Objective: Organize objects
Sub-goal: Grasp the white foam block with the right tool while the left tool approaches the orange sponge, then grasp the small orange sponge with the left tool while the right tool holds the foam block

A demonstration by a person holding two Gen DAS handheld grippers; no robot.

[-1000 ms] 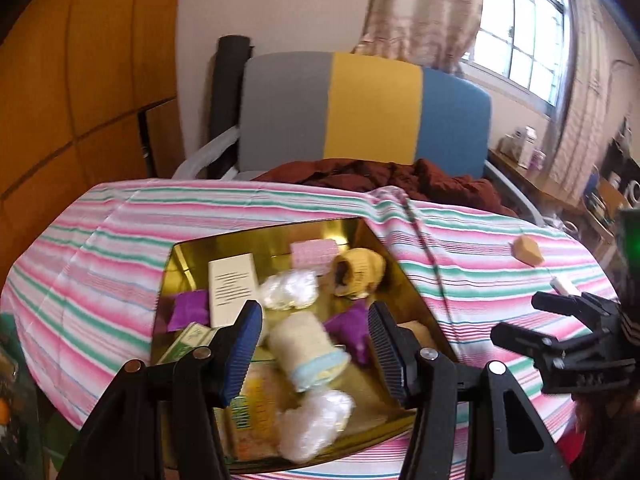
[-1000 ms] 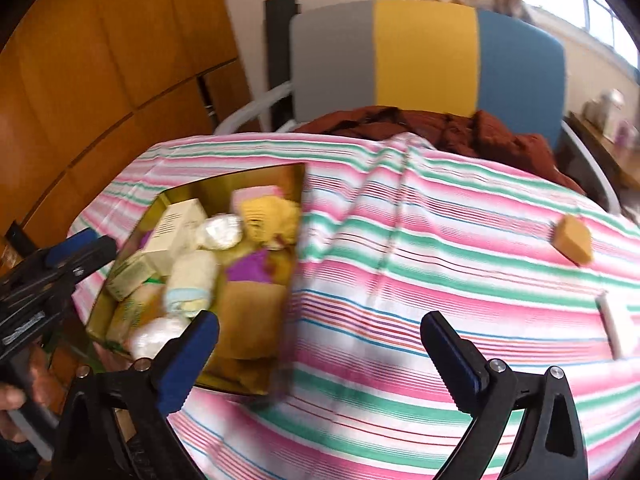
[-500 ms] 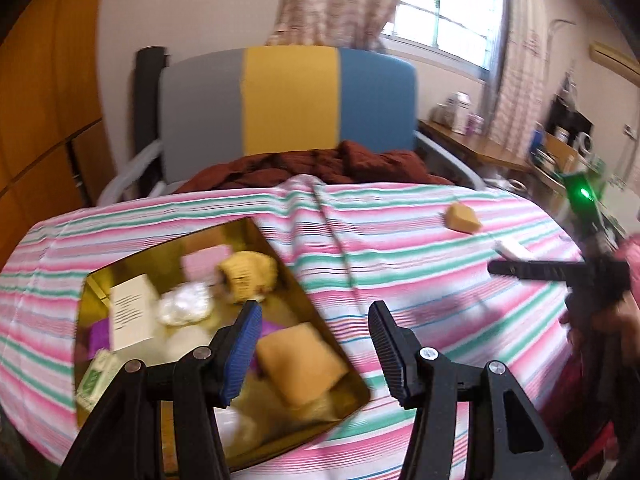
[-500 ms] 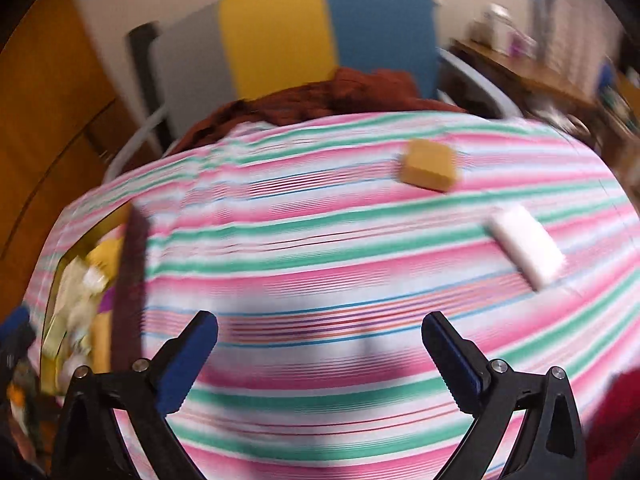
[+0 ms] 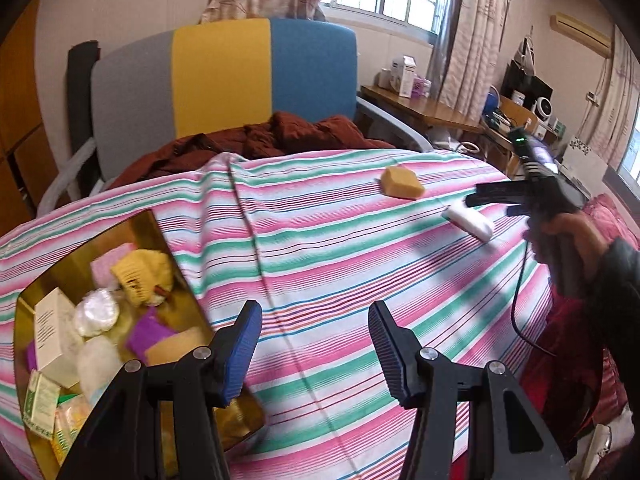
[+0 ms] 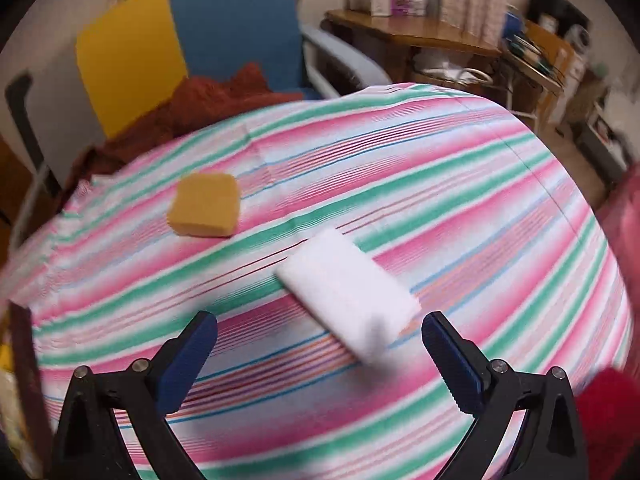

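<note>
The left wrist view looks across the striped cloth (image 5: 320,248) from beside the gold tin (image 5: 36,292), facing the chair (image 5: 224,80); the right wrist view sits nearer, above the white block (image 6: 348,288); both share the orange sponge (image 6: 204,204).

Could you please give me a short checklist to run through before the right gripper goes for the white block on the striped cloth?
1. Right gripper open and empty: ok, jaws stand wide apart.
2. White block lined up between the fingers: ok, it lies just ahead of them, slightly angled.
3. Block free of neighbours: ok, the orange sponge lies apart from it.
4. Left gripper out of the way: ok, open, empty, by the gold tin.
5. Room in the tin for the block: cannot tell, it already looks crowded.
6. Sharp view of the block: not ok, the right wrist picture is blurred.
</note>
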